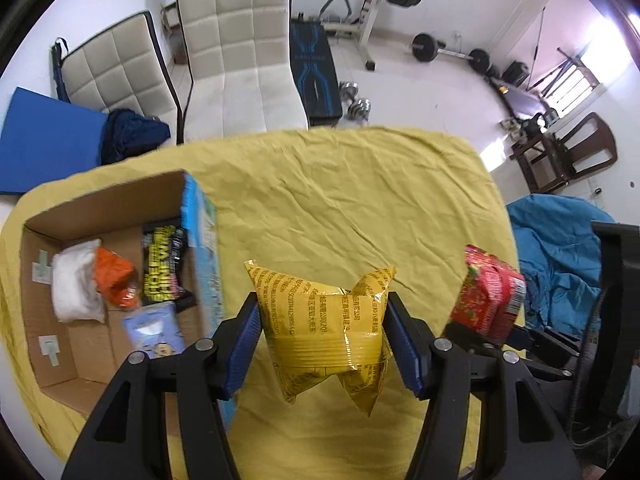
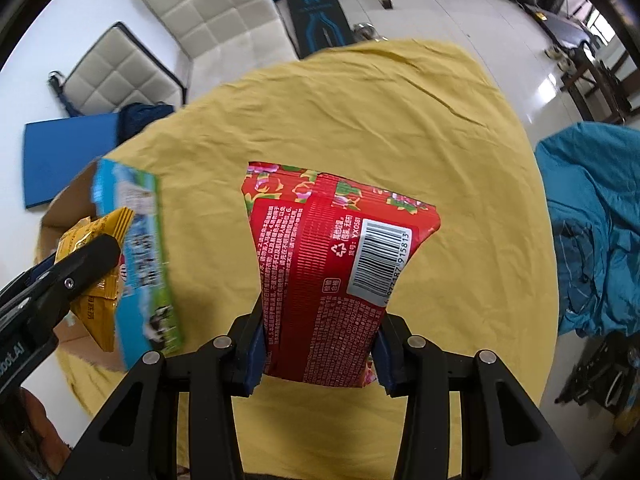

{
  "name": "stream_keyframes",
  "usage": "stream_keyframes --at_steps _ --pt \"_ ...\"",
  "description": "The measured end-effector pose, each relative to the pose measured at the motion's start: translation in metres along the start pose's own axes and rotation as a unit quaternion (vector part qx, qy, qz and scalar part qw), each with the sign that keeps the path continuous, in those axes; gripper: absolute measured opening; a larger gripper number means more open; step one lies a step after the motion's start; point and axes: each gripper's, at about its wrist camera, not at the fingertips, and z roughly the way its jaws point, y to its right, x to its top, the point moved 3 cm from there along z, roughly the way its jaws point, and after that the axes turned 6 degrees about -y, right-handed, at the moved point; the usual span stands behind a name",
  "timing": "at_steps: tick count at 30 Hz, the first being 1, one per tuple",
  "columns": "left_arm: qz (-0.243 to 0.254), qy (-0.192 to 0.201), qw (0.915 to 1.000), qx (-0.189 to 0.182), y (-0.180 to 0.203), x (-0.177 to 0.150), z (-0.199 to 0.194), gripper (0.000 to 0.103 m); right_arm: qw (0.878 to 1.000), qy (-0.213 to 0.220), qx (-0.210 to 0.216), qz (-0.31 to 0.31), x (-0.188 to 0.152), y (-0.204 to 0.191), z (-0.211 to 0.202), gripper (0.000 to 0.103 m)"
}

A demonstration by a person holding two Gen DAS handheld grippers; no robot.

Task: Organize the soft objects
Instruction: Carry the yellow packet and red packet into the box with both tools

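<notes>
Two-handed carry toward the box (image 1: 105,208). We held both grippers above the yellow cloth (image 1: 360,184), each loaded. The left gripper (image 1: 322,340) had its blue pads (image 1: 245,344) pinching a yellow packet (image 1: 320,320) at mid-body, the film puckered inward and both ends hanging free. The right gripper (image 2: 320,352) had its fingers pressed on the lower end of a red packet (image 2: 332,264), which stood up and away from the jaws, barcode toward the camera. Neither packet touched the cloth. The box lay open to the left, just beside the left gripper; inside we saw a white bag (image 1: 76,288), an orange bag (image 1: 114,278), a black-and-yellow packet (image 1: 164,264) and a pale blue packet (image 1: 154,332). We judged the step as transport, with both packets lifted and not yet stowed. The next move called for swinging the yellow packet leftward over the near wall, lowering it into bare floor space, then spreading the fingers; the red packet had the longer reach across, so we judged it should follow
</notes>
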Motion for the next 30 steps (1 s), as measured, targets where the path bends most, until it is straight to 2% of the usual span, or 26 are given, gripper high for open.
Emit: stream_keyframes --at_steps 6,14,21,25,30 --pt "0.000 0.036 0.9994 -0.003 -0.035 -0.013 -0.048 0.058 0.999 0.023 0.013 -0.025 -0.016 -0.043 -0.031 0.046" --pt "-0.041 0.065 0.9970 -0.004 -0.122 -0.031 -0.089 0.058 0.996 0.032 0.037 -0.074 -0.038 -0.137 -0.048 0.046" --pt "-0.095 0.057 0.9938 0.004 -0.204 -0.056 -0.088 0.058 0.992 -0.002 0.050 -0.116 -0.053 -0.220 -0.016 0.046" --pt "-0.125 0.033 0.9915 0.013 -0.251 -0.072 -0.070 0.058 0.989 -0.027 0.053 -0.132 -0.058 -0.261 0.015 0.046" --pt "-0.149 0.000 0.9887 0.018 -0.292 -0.085 -0.040 0.058 0.986 -0.057 0.051 -0.145 -0.062 -0.303 0.062 0.046"
